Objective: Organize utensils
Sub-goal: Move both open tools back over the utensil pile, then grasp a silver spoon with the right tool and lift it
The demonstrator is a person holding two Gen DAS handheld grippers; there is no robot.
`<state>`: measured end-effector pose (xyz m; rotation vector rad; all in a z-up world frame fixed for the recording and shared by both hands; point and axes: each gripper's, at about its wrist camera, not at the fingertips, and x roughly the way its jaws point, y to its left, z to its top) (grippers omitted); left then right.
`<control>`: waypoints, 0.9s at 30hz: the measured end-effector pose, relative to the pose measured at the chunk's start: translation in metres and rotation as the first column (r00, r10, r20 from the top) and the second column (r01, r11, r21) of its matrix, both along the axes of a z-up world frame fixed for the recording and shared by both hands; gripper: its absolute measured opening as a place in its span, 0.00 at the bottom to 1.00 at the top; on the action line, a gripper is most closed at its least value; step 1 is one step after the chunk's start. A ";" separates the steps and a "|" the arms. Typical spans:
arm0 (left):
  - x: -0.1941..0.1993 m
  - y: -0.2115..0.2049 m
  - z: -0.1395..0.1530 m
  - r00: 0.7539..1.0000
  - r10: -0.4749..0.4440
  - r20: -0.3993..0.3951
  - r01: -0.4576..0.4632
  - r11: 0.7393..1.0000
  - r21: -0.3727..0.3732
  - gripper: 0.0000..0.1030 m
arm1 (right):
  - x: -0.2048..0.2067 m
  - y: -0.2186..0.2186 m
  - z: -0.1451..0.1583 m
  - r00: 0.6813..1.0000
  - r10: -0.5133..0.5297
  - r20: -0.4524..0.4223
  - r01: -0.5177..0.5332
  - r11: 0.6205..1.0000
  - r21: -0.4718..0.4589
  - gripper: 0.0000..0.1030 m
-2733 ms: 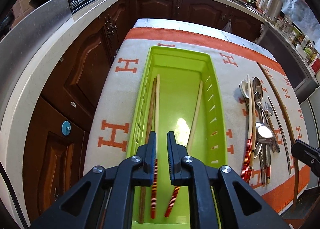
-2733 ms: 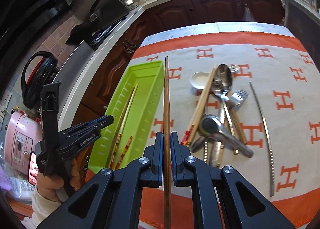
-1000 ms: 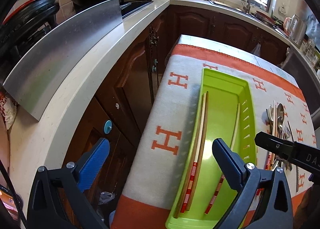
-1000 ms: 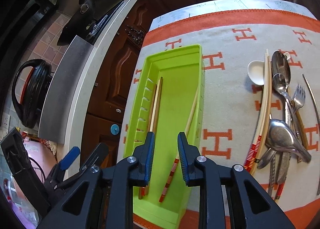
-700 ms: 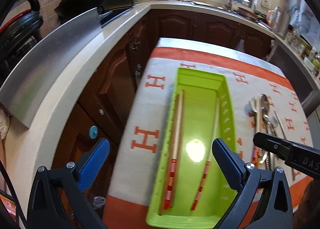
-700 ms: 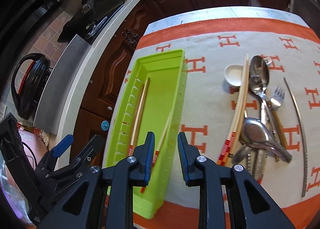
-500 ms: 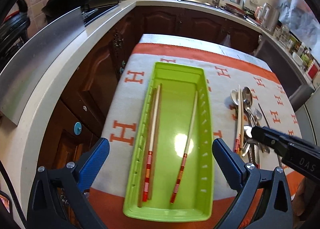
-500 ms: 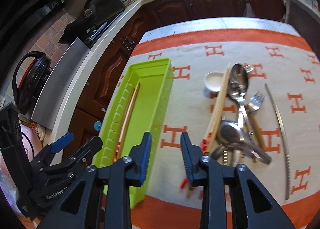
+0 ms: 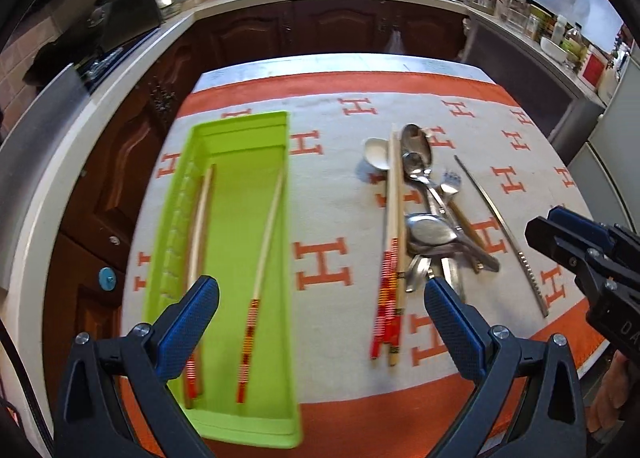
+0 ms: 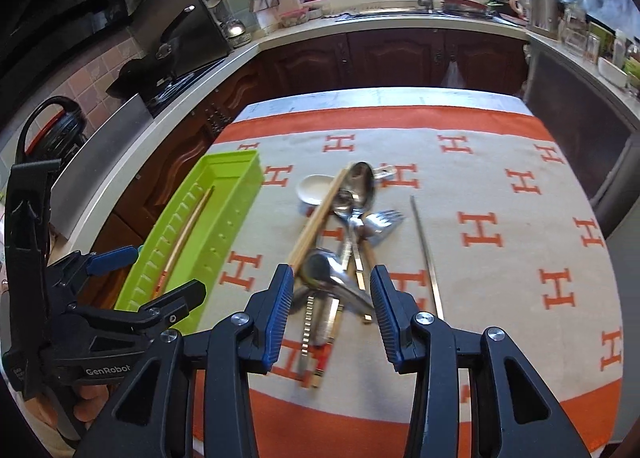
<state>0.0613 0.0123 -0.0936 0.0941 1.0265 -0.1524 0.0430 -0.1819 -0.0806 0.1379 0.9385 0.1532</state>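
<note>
Right gripper (image 10: 330,308) partly spread, jaws just widened, empty, over the utensil pile (image 10: 340,258) at frame centre. Left gripper (image 9: 320,318) wide apart, empty. Green tray (image 9: 240,428) at lower left: three chopsticks (image 9: 264,242), possibly, blur hiding the left ones. Two banded chopsticks (image 9: 392,225) beside spoons right of centre.

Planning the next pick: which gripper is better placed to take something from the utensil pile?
Right, probably. The right gripper is open and empty, and the utensil pile lies right between its fingers in its own view. The left gripper, also open, points between the green tray and the pile.
</note>
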 end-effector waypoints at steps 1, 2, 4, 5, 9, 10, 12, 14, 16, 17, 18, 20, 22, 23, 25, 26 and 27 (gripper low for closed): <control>0.002 -0.005 -0.001 1.000 -0.006 -0.004 0.006 1.000 -0.011 0.99 | -0.001 -0.007 -0.002 1.000 -0.013 -0.006 0.013 1.000 -0.002 0.40; 0.006 -0.011 -0.002 1.000 -0.013 -0.009 0.013 1.000 -0.024 0.99 | -0.002 -0.015 -0.003 1.000 -0.022 -0.013 0.022 1.000 0.001 0.40; 0.011 -0.020 -0.004 1.000 -0.024 -0.013 0.024 0.999 -0.031 0.99 | -0.001 -0.031 -0.010 0.998 -0.046 -0.033 0.046 0.999 0.015 0.40; 0.014 -0.025 -0.006 0.999 -0.031 -0.013 0.030 0.999 -0.030 0.98 | 0.000 -0.037 -0.012 0.998 -0.052 -0.040 0.053 0.998 0.026 0.40; 0.025 -0.037 -0.016 0.998 -0.048 -0.037 0.047 0.998 -0.034 0.89 | 0.003 -0.057 -0.027 0.996 -0.044 -0.071 0.049 0.997 0.067 0.39; 0.027 -0.039 -0.019 0.998 -0.051 -0.048 0.049 0.998 -0.037 0.88 | 0.005 -0.057 -0.030 0.996 -0.038 -0.076 0.043 0.997 0.069 0.39; 0.030 -0.042 -0.025 0.996 -0.052 -0.067 0.050 0.998 -0.038 0.82 | 0.009 -0.059 -0.038 0.997 -0.003 -0.083 0.009 0.997 0.074 0.39; 0.033 -0.043 -0.031 0.996 -0.044 -0.083 0.041 0.999 -0.035 0.75 | 0.015 -0.052 -0.044 0.996 0.043 -0.080 -0.038 0.997 0.065 0.39; 0.036 -0.040 -0.035 0.995 -0.027 -0.098 0.024 0.999 -0.031 0.68 | 0.020 -0.042 -0.049 0.993 0.092 -0.071 -0.089 0.995 0.040 0.39; 0.037 -0.038 -0.037 0.994 -0.017 -0.105 0.014 0.999 -0.032 0.67 | 0.023 -0.036 -0.052 0.990 0.121 -0.066 -0.120 0.993 0.022 0.39; 0.038 -0.035 -0.037 0.994 -0.006 -0.108 0.002 0.999 -0.032 0.67 | 0.025 -0.031 -0.055 0.987 0.146 -0.063 -0.146 0.989 0.015 0.39; 0.040 -0.029 -0.037 0.994 0.014 -0.106 -0.018 0.999 -0.034 0.67 | 0.030 -0.019 -0.062 0.976 0.212 -0.060 -0.212 0.977 -0.001 0.39; 0.041 -0.023 -0.036 0.994 0.030 -0.104 -0.034 0.999 -0.037 0.67 | 0.034 -0.009 -0.069 0.964 0.260 -0.055 -0.261 0.965 -0.026 0.39; 0.042 -0.021 -0.035 0.994 0.035 -0.102 -0.039 0.998 -0.039 0.67 | 0.036 -0.005 -0.071 0.959 0.280 -0.051 -0.282 0.959 -0.040 0.38; 0.043 -0.016 -0.034 0.994 0.043 -0.100 -0.048 0.998 -0.043 0.67 | 0.040 0.003 -0.076 0.948 0.316 -0.042 -0.318 0.945 -0.069 0.36; 0.045 -0.015 -0.034 0.994 0.047 -0.100 -0.052 0.998 -0.044 0.67 | 0.043 0.008 -0.079 0.940 0.339 -0.038 -0.341 0.936 -0.085 0.35; 0.045 -0.014 -0.033 0.994 0.049 -0.100 -0.053 0.998 -0.046 0.67 | 0.046 0.013 -0.081 0.933 0.359 -0.038 -0.361 0.928 -0.094 0.34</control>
